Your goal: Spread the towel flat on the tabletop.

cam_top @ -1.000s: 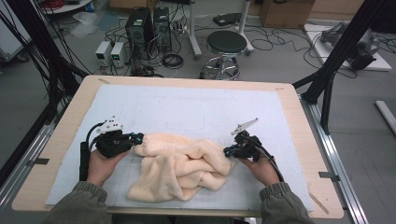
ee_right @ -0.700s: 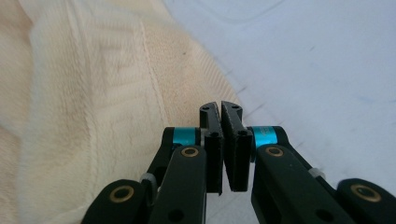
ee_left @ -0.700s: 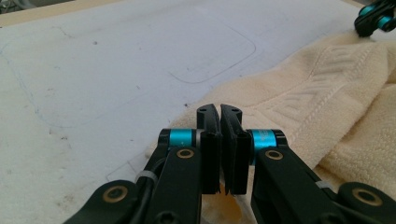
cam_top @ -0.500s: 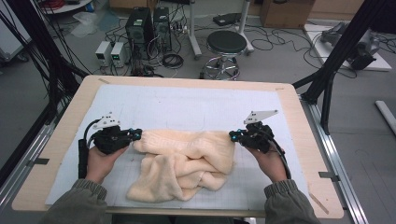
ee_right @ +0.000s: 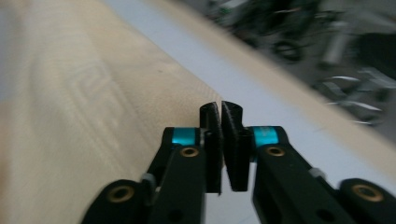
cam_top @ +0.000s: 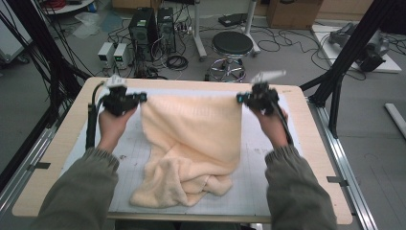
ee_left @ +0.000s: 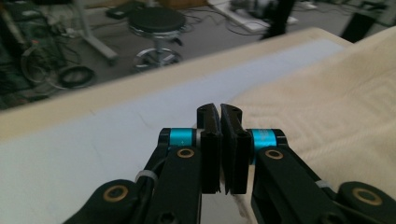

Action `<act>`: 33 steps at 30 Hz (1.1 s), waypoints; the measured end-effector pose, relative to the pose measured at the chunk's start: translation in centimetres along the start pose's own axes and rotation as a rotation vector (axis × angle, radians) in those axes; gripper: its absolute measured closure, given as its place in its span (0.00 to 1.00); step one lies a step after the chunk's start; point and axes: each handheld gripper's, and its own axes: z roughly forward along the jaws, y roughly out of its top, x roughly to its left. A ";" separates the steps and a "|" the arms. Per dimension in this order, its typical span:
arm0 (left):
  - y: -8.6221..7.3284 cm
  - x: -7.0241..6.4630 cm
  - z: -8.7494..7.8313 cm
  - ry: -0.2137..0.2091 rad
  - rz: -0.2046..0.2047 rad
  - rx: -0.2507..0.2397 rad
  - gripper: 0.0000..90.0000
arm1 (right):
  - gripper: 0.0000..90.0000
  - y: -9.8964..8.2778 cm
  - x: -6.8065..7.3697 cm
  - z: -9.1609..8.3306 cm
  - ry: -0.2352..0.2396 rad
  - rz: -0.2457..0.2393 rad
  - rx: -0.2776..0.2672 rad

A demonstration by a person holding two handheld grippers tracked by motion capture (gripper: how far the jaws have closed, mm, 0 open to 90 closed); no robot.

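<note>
Towel [cam_top: 191, 139]: top edge taut, running side to side near surface's [cam_top: 62, 143] far edge; rest heaped toward its near edge.
Left fingers [ee_left: 208, 135]: pinching towel's left corner, just eased slightly.
Right fingers [ee_right: 212, 135]: pinching right corner, likewise.

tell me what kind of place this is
Most likely a lab or workshop set up for recording handling tasks. A wooden table stands inside a black frame, computer towers and loose cables sit on the bare floor, and a round stool stands beyond the table.
</note>
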 end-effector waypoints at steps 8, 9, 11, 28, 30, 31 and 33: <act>-2.9 0.1 0.4 -0.093 -0.029 0.001 0.71 | 0.62 -1.5 -0.4 1.7 0.092 0.065 0.045; -3.6 -0.2 0.2 -0.110 -0.022 0.003 0.71 | 0.62 -2.1 0.1 1.6 0.116 0.069 0.048; -5.2 -1.0 -0.4 -0.131 0.014 0.007 0.70 | 0.62 -3.3 1.5 1.0 0.134 0.029 0.041; -14.9 -7.1 -9.3 -0.365 0.135 0.001 0.59 | 0.64 -12.0 11.6 -4.6 0.296 -0.112 0.023; -15.9 -7.6 -9.5 -0.373 0.160 0.033 0.59 | 0.64 -13.1 12.4 -4.1 0.328 -0.134 0.043; -16.3 -7.8 -9.4 -0.380 0.164 0.051 0.59 | 0.66 -13.6 12.7 -3.7 0.348 -0.136 0.059; -16.8 -7.9 -9.0 -0.385 0.177 0.095 0.59 | 0.67 -14.5 13.3 -2.7 0.383 -0.164 0.092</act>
